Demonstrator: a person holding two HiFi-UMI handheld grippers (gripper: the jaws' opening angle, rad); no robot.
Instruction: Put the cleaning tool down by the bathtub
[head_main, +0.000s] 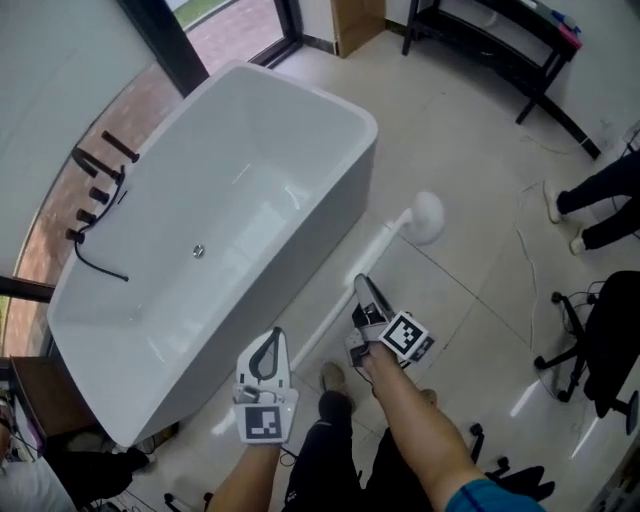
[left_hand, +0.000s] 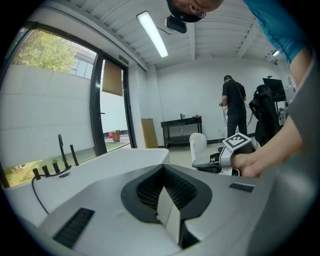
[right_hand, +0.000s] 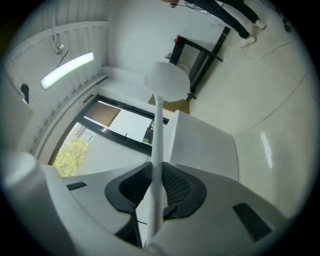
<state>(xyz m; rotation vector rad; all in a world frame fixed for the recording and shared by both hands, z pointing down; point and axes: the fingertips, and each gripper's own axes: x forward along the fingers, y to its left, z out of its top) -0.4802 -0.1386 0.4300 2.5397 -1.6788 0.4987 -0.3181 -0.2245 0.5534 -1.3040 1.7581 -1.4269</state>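
Observation:
The cleaning tool is a white long-handled scrubber with a round head (head_main: 426, 216). Its handle (head_main: 340, 305) runs slantwise along the floor side of the white bathtub (head_main: 230, 200). My right gripper (head_main: 363, 288) is shut on the handle about midway, just right of the tub's wall. In the right gripper view the handle (right_hand: 156, 165) passes up between the jaws of the right gripper (right_hand: 156, 192) to the head (right_hand: 167, 80), with the tub (right_hand: 200, 145) beside it. My left gripper (head_main: 270, 352) hovers at the tub's near corner, shut and empty; the left gripper (left_hand: 167, 212) shows closed jaws.
Black tap fittings (head_main: 98, 190) stand on the tub's far rim. A black table (head_main: 500, 45) is at the back right, with a person's legs (head_main: 600, 200) and an office chair (head_main: 600, 350) to the right. My own shoes (head_main: 334, 378) are below the grippers.

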